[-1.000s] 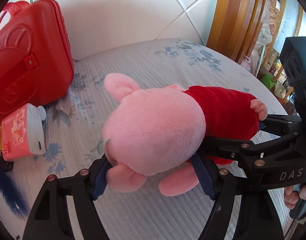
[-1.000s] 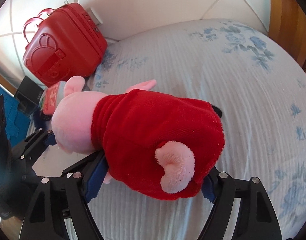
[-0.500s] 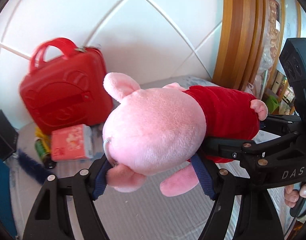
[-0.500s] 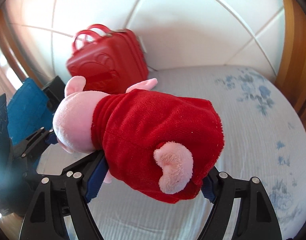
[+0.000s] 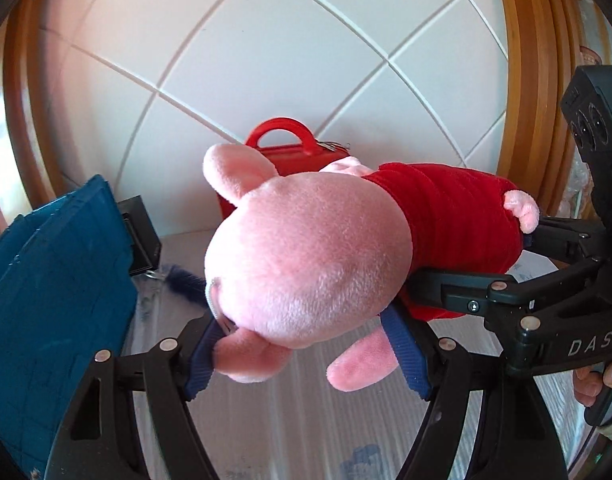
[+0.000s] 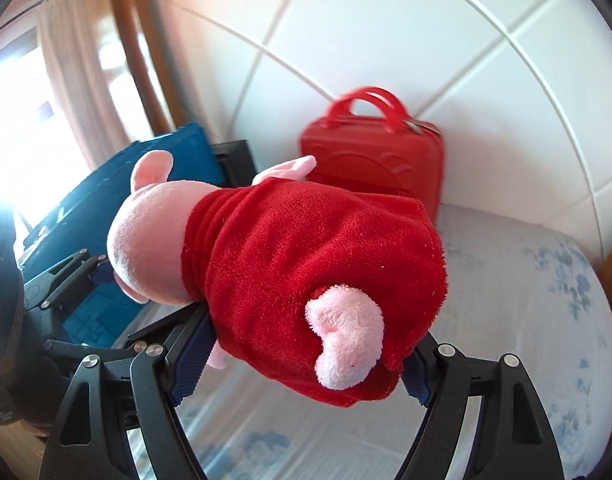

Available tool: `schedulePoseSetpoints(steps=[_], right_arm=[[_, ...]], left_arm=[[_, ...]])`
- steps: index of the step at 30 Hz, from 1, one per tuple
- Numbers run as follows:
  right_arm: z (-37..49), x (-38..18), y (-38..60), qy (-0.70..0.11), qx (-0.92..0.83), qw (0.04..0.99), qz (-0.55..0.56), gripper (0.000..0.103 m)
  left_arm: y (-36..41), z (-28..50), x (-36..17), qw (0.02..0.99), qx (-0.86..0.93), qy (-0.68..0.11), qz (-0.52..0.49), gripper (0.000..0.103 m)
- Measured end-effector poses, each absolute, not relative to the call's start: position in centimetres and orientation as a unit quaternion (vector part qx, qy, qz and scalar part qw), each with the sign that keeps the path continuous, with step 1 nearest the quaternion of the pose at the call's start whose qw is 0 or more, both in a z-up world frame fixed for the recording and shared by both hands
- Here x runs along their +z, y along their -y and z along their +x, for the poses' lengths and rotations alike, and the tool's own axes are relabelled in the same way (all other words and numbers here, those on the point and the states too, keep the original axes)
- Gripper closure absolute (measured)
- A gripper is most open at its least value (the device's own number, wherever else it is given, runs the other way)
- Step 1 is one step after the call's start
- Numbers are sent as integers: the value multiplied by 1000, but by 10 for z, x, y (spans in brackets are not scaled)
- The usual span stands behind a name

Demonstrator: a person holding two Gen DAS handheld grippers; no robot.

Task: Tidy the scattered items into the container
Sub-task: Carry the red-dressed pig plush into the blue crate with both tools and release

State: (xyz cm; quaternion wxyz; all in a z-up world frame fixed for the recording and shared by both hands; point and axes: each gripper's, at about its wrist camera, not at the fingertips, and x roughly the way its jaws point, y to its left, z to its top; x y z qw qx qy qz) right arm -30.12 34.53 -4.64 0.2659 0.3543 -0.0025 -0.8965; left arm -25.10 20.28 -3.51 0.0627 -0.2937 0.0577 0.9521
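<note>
A pink plush pig (image 5: 306, 264) in a red dress (image 6: 318, 268) hangs in the air, held from both ends. My left gripper (image 5: 306, 356) is shut on its pink head, blue pads pressed into both sides. My right gripper (image 6: 302, 364) is shut on the red dress at the tail end. Each gripper shows in the other's view: the right gripper (image 5: 518, 280) at the right edge, the left gripper (image 6: 86, 276) at the left edge. A blue container (image 5: 46, 292) stands at the left, its wall beside the pig's head.
A red carry case (image 6: 374, 156) stands upright against the white tiled wall. A black box (image 5: 140, 236) sits beside the blue container (image 6: 118, 200). The flowered bed cover (image 6: 546, 300) lies below. A dark blue fluffy strip (image 5: 182, 280) lies near the box. Fingers of a hand (image 5: 598, 380) hold the right gripper's handle.
Both grippers have lifted the pig off the bed cover and carried it left toward the blue container, which has come into view. The red case now appears smaller and behind the pig.
</note>
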Motion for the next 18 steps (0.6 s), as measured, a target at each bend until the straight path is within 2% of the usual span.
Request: schedulePoseSetpoints(steps=[8,18], right_arm=[[-246,-9,-226,-25,-905,291,310,23],[-207,21,-66,-39,-906,305,290,23]], left_arm=[[-84,-183,-1,35,964,-65,-256,28],[50,-156,30,1,961,-82,-266,28]])
